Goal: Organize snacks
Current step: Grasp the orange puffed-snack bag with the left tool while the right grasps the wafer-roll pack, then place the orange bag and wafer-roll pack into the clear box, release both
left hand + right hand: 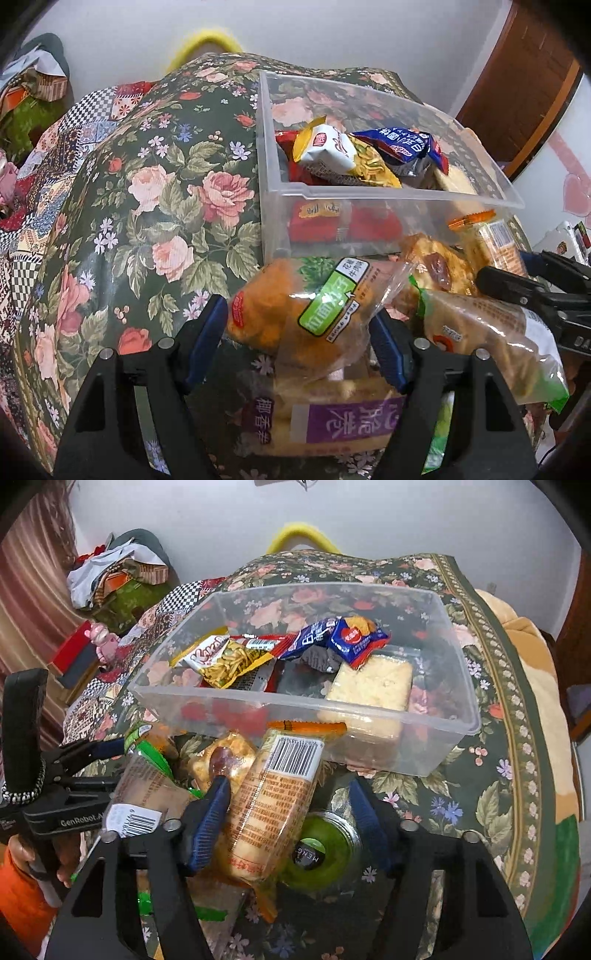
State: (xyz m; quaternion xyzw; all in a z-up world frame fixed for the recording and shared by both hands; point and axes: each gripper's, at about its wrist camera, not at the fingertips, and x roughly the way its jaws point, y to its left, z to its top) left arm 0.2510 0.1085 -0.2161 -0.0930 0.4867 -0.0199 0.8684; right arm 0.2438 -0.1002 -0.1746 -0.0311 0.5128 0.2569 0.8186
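A clear plastic bin stands on the floral tablecloth and holds several snack packets. A pile of loose snacks lies in front of it. My left gripper is open, its blue-padded fingers on either side of a fried-snack bag with a green label; a purple-labelled pack lies below. My right gripper is open around a long biscuit pack with a barcode, beside a green round snack. The right gripper also shows at the right of the left wrist view.
The floral cloth covers a round table, with a patchwork cloth at its left. A pile of clothes and boxes sits beyond the left edge. A beige blanket lies to the right. The wall is close behind.
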